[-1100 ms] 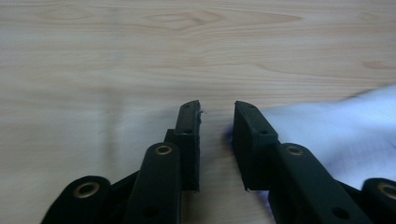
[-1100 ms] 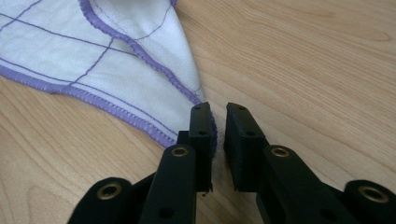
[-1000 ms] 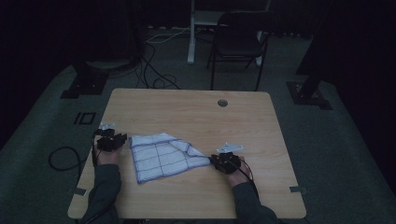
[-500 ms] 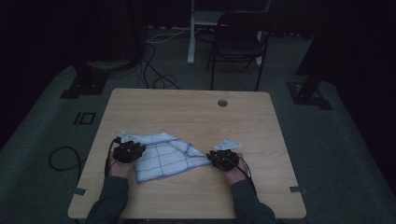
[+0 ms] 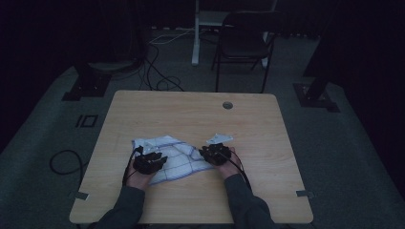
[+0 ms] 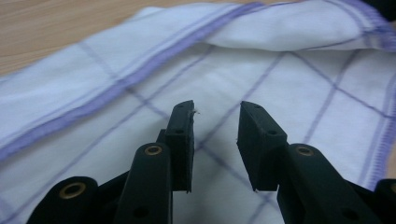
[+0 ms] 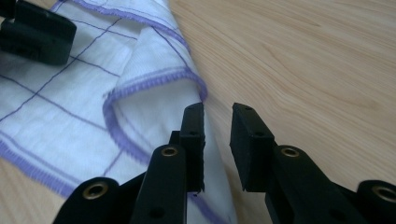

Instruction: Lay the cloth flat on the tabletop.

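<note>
A white cloth with purple check lines (image 5: 179,152) lies rumpled on the wooden table (image 5: 191,114), near its front edge. My left gripper (image 5: 149,162) hovers over the cloth's left half. In the left gripper view its jaws (image 6: 217,109) stand apart above the fabric (image 6: 116,70) with nothing between the pads; they have just been opening. My right gripper (image 5: 215,153) is at the cloth's right edge. Its jaws (image 7: 218,109) have also just been opening and stand apart over the folded hem (image 7: 154,79), not pressing on it. The left gripper's jaw (image 7: 37,32) shows at the right gripper view's top left.
A round cable hole (image 5: 228,105) sits near the table's far edge. Behind the table stand a dark chair (image 5: 243,43) and a white post (image 5: 196,33). Cables (image 5: 157,71) trail over the floor, and black stand bases (image 5: 88,83) flank the table.
My left hand has slid right from the cloth's left edge onto the cloth. My right hand has moved left and slightly away from me, up to the cloth's right edge.
</note>
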The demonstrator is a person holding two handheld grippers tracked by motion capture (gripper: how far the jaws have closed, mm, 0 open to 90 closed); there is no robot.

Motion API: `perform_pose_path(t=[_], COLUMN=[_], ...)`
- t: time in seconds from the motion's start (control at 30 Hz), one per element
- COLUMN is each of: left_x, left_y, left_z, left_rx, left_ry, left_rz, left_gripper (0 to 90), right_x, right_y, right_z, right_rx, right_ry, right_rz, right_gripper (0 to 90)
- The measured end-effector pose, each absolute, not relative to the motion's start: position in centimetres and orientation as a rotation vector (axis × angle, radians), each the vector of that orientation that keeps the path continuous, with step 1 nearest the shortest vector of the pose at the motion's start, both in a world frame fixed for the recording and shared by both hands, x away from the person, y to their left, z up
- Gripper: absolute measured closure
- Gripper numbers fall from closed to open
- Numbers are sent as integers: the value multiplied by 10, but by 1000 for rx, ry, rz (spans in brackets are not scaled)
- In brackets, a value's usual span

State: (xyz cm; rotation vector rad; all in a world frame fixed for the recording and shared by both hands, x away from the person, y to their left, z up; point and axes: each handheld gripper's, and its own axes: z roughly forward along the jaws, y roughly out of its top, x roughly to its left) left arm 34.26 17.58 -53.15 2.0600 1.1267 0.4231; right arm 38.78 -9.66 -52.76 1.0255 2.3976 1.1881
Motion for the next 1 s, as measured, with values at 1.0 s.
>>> perform_pose_path(t=[1.0], left_x=[334], left_y=[168], left_z=[-532], left_rx=[2209], left_ry=[1043], left_rz=[345], left_gripper=[755], right_x=[422], right_y=[-123], right_z=[-500], right_rx=[1042], right_ry=[2282], right_rz=[1113], right_gripper=[898])
